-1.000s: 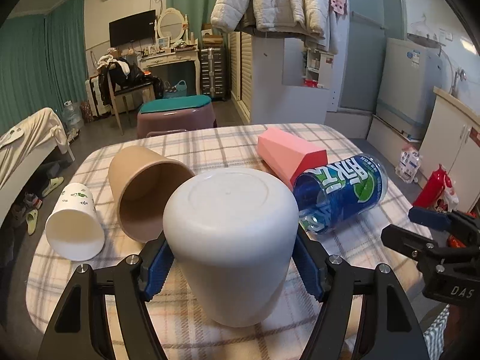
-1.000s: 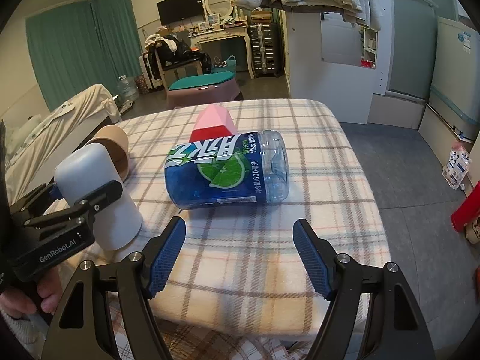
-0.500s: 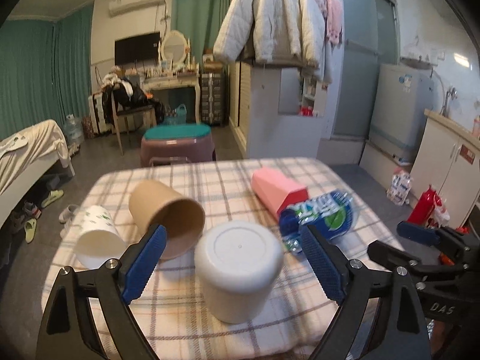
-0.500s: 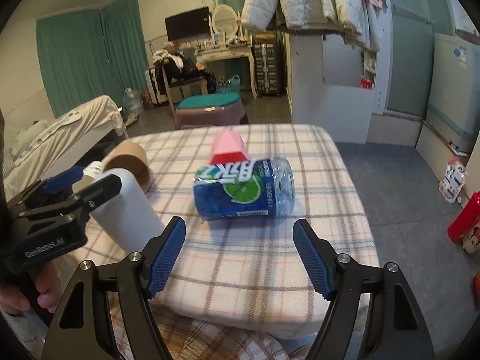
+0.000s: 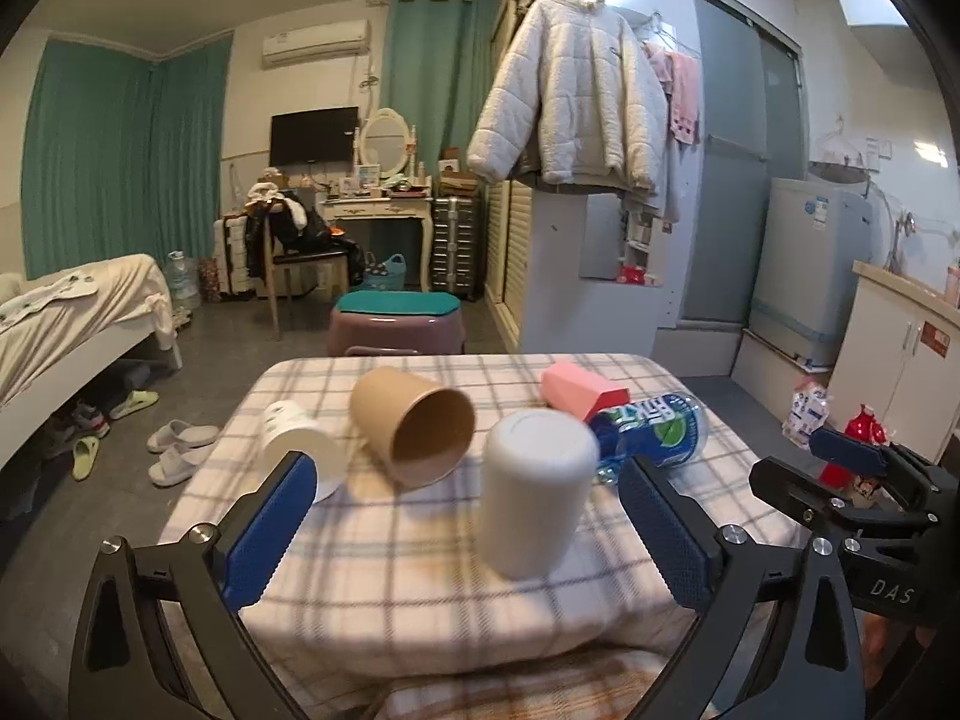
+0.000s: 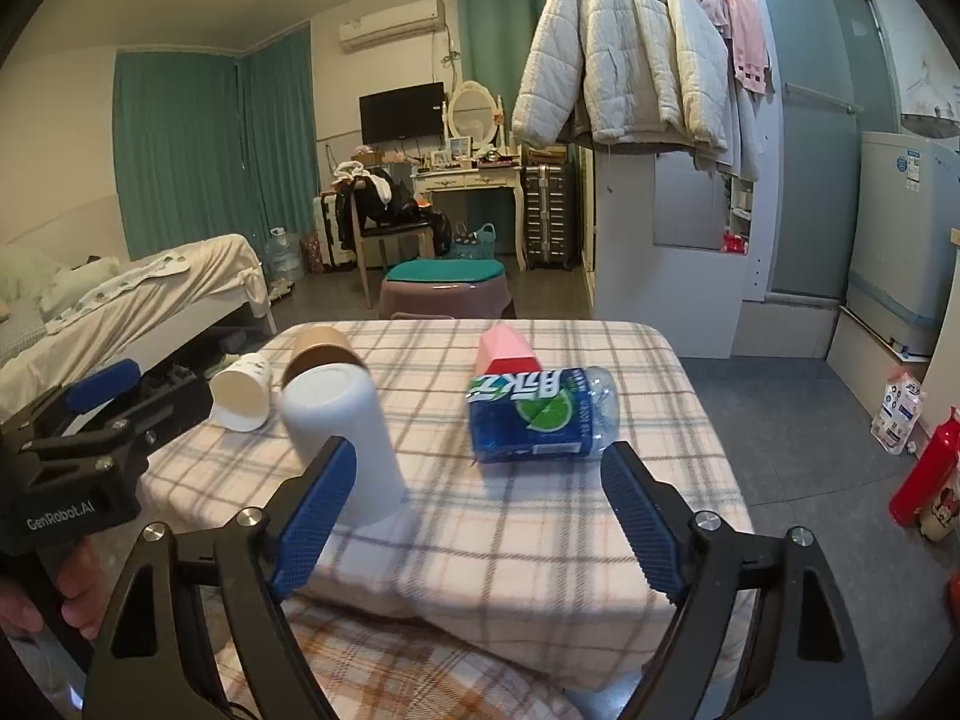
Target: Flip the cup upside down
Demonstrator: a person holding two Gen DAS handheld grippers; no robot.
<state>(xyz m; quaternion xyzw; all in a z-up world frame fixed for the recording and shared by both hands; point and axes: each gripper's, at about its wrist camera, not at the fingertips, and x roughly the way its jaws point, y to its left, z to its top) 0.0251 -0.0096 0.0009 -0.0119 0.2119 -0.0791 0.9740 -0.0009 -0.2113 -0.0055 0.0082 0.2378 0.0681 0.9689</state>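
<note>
White cup (image 5: 536, 491): it stands upside down, flat bottom up, near the front edge of the table (image 5: 420, 588). Nothing touches it.
Left gripper (image 5: 474, 534): its blue fingers are spread wide. It sits back from the table's front edge, and the cup shows in the gap, well apart from both fingers.
Right gripper (image 6: 480, 516): spread wide too and holding nothing. The white cup (image 6: 345, 441) is to its left.
Brown cup (image 5: 414, 427): on its side, just behind the white cup. Its mouth faces the front.
Small paper cup (image 5: 303, 444): on its side by the table's left edge.
Blue bottle (image 5: 651, 435): on its side to the right of the white cup. They look very close; I cannot tell if they touch.
Pink box (image 5: 579, 390): behind the bottle.
Open room: bare cloth lies at the front right of the table.
</note>
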